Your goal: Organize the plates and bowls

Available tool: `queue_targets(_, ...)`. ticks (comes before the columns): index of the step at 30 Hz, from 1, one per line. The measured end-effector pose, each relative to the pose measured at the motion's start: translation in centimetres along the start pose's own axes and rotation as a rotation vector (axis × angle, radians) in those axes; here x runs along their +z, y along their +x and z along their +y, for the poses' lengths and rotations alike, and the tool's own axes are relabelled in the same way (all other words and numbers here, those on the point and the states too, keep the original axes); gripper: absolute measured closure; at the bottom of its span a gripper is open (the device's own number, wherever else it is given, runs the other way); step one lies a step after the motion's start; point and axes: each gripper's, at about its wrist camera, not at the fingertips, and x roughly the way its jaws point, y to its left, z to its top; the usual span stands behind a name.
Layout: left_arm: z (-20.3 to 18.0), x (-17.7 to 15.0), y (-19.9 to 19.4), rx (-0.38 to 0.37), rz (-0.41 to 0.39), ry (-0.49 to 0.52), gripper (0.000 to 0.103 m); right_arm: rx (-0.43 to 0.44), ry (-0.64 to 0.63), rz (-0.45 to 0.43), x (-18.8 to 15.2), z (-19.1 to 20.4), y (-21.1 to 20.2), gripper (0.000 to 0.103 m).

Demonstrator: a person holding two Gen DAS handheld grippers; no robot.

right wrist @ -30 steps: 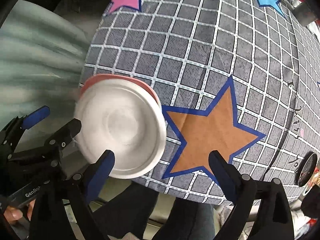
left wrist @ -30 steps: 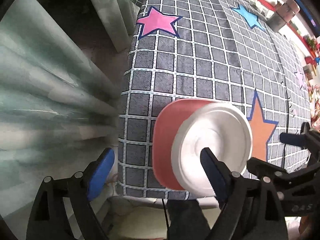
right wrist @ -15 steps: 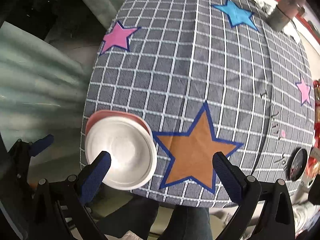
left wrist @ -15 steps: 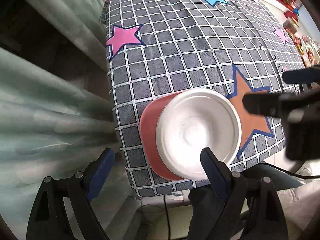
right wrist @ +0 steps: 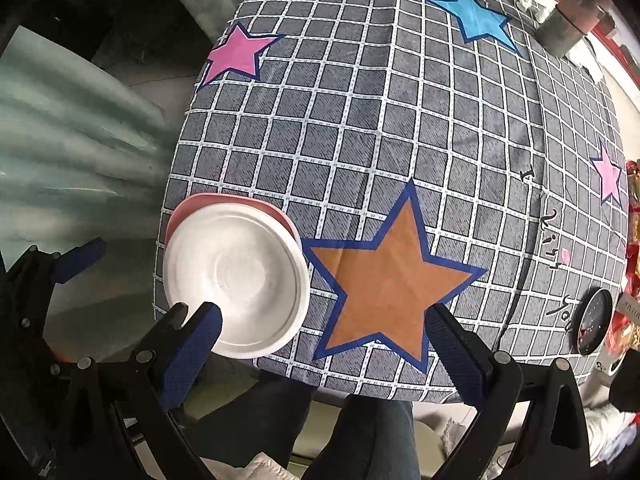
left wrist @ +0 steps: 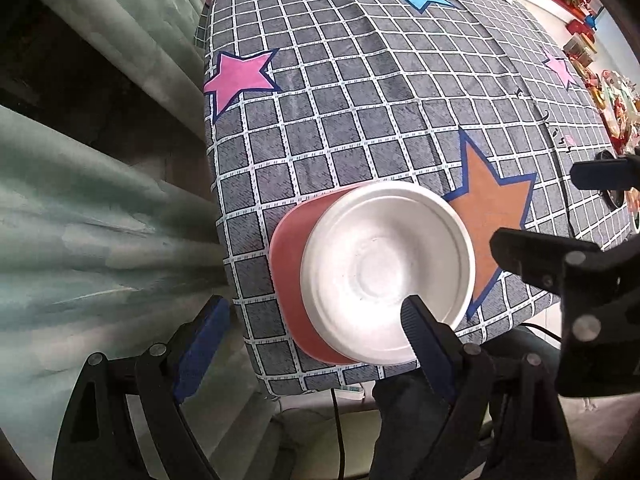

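left gripper (left wrist: 312,330): your fingers spread wide, nothing between them, hovering over the stack.
right gripper (right wrist: 324,334): your fingers spread wide too, empty, above the orange star (right wrist: 390,280).
white bowl (left wrist: 386,272): nested in the red bowl (left wrist: 290,276), at the near left corner of the tabletop (left wrist: 360,100), just beside the orange star.
writing: dark cursive letters on the cloth by the right edge (right wrist: 554,236), too small to read; no brand legible.
person: your legs show below the tabletop edge.
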Motion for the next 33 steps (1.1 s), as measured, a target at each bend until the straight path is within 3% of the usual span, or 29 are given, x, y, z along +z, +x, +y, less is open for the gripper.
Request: queue_targets(33, -1.6, 0.5, -0.5, 0.030, -0.016, 0.041, 0.013, -0.002, 0.053, -0.019, -1.5, -1.2, -0.6, 0.001)
